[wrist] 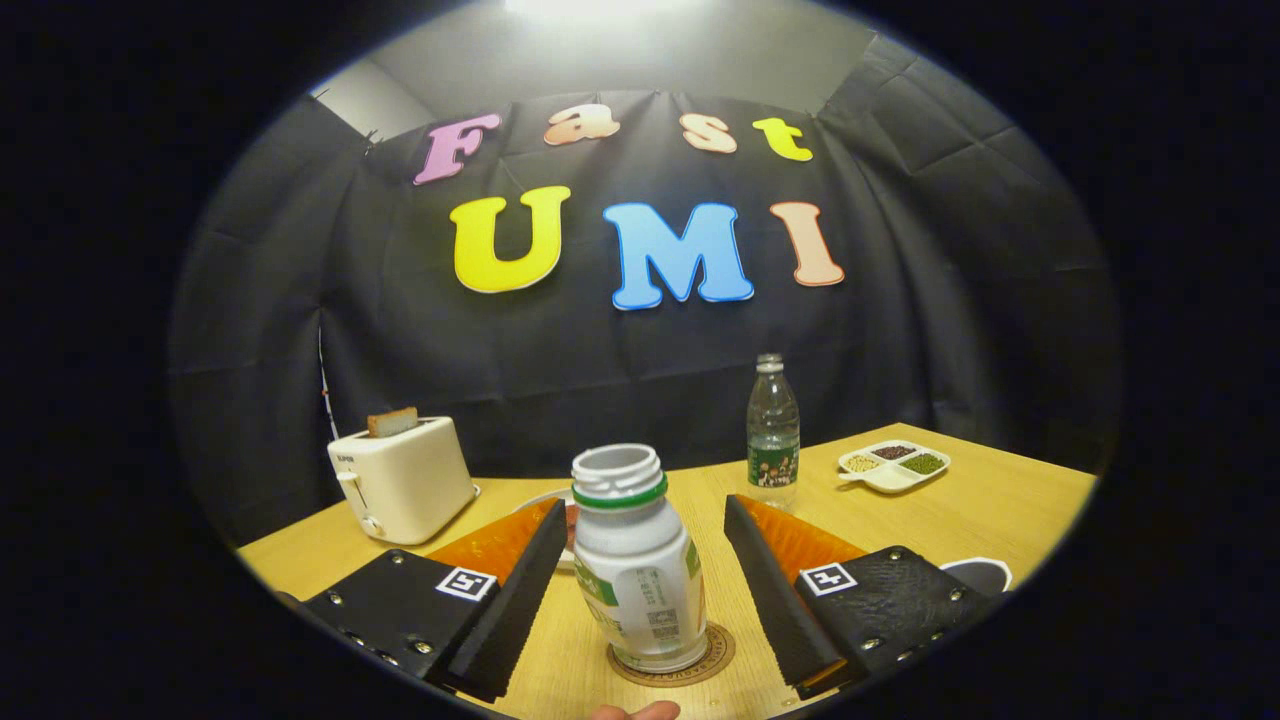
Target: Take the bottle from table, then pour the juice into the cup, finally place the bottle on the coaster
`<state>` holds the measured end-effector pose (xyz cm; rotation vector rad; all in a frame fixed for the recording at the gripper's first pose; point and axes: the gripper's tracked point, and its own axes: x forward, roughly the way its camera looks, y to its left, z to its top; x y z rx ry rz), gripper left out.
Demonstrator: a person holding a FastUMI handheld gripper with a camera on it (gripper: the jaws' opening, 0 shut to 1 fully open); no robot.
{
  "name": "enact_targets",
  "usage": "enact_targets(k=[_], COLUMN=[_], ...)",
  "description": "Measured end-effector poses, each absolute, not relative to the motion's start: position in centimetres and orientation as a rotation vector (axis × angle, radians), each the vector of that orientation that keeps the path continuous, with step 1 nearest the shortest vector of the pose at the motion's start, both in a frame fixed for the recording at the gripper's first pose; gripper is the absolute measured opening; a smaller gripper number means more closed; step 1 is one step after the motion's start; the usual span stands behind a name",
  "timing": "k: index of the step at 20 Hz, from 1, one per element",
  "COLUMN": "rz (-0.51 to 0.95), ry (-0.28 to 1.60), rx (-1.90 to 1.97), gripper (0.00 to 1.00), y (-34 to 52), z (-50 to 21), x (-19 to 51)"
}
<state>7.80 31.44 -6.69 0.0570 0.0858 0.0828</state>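
Observation:
A white bottle (640,575) with a green neck ring and no cap stands upright on a round cork coaster (716,655) on the wooden table (960,525). My gripper (645,525) is open, one finger on each side of the bottle with a gap on both sides. A dark cup with a white rim (982,574) peeks out just behind the right finger. Its inside is hidden from me.
A cream toaster (402,478) with a slice of bread in it stands far left. Behind the left finger lies a white plate (545,500). A clear water bottle (773,432) and a divided dish of grains (893,465) stand farther back right. A fingertip (635,711) shows nearest me.

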Motion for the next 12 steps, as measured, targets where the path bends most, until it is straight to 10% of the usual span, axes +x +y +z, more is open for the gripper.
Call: enact_targets(k=[12], rz=[0.122], ry=[-0.080], rx=[0.057], gripper=[0.95], y=[31.7], z=[4.3], x=[4.1])
